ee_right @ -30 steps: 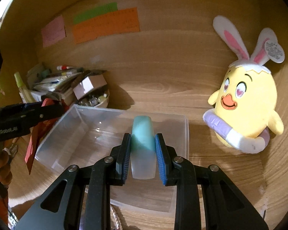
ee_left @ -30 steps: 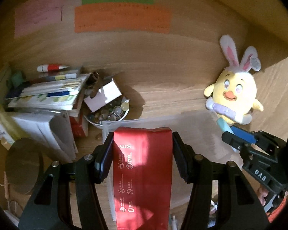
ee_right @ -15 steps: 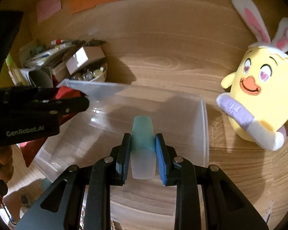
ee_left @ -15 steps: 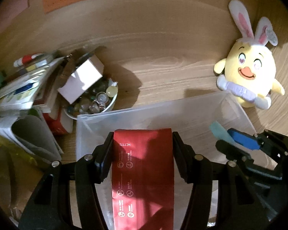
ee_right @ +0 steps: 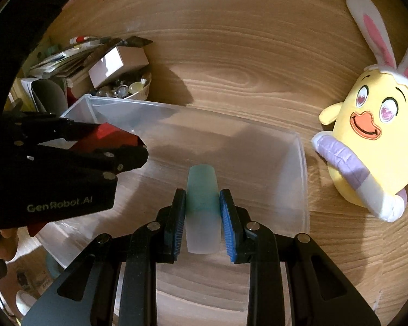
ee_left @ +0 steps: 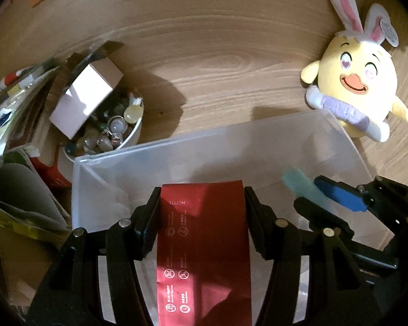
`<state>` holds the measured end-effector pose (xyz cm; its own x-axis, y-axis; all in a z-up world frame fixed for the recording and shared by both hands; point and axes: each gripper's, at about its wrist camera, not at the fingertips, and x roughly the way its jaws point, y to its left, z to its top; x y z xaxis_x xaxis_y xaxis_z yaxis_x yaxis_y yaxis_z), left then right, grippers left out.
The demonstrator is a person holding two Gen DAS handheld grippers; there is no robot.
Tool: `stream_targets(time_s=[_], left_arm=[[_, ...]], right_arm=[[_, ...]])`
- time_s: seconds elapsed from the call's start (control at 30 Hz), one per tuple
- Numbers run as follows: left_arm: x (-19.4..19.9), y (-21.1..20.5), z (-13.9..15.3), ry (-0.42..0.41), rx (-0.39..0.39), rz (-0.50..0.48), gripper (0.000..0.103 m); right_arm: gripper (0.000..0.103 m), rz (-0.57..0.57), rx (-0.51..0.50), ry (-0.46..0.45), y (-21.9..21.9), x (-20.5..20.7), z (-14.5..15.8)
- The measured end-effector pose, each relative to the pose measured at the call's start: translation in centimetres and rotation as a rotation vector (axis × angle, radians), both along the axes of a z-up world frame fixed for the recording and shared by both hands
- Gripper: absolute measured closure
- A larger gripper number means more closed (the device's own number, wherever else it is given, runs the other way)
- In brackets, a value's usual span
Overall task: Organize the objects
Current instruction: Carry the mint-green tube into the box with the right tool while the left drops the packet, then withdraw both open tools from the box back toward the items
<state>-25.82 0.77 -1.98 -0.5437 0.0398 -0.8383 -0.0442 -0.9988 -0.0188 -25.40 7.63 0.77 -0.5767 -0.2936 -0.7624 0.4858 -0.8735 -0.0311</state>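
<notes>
A clear plastic bin (ee_left: 212,146) (ee_right: 299,163) stands on the wooden table. My left gripper (ee_left: 201,217) is shut on a flat red packet (ee_left: 204,247) and holds it over the bin's near left part; it shows in the right wrist view (ee_right: 127,146) with the packet (ee_right: 106,133). My right gripper (ee_right: 202,212) is shut on a teal and frosted-white tube (ee_right: 202,206) over the bin's near right part; it shows in the left wrist view (ee_left: 312,198) with the tube (ee_left: 299,184).
A yellow chick plush with rabbit ears (ee_left: 353,81) (ee_right: 372,141) sits right of the bin. A white bowl of beads (ee_left: 108,133) (ee_right: 127,89) with a small box on it and a stack of books and papers (ee_left: 16,114) lie left.
Both grippers have moved forward and down over the bin with their objects. The bin and plush look larger and closer; the wall notes have slid out of view.
</notes>
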Motion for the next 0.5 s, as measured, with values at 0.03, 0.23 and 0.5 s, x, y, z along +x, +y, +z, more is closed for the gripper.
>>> stream_targets(time_s=[0.03,0.23,0.5], left_arm=[[0.1,0.0,0.1,0.001,0.006,-0.001,0.046],[1.3,-0.3,1.5,0.046,0.001,-0.005,0.037],[4.4,-1.0,3.3,0.116,-0.017,-0.004,0.029]], right_arm=[[0.080,0.000,-0.001,-0.001,0.0,0.1,0.0],[0.061,-0.019,-0.007,0.029,0.5,0.6,0.6],[0.043,-0.042,-0.012,0.082,1.5,2.1,2.2]])
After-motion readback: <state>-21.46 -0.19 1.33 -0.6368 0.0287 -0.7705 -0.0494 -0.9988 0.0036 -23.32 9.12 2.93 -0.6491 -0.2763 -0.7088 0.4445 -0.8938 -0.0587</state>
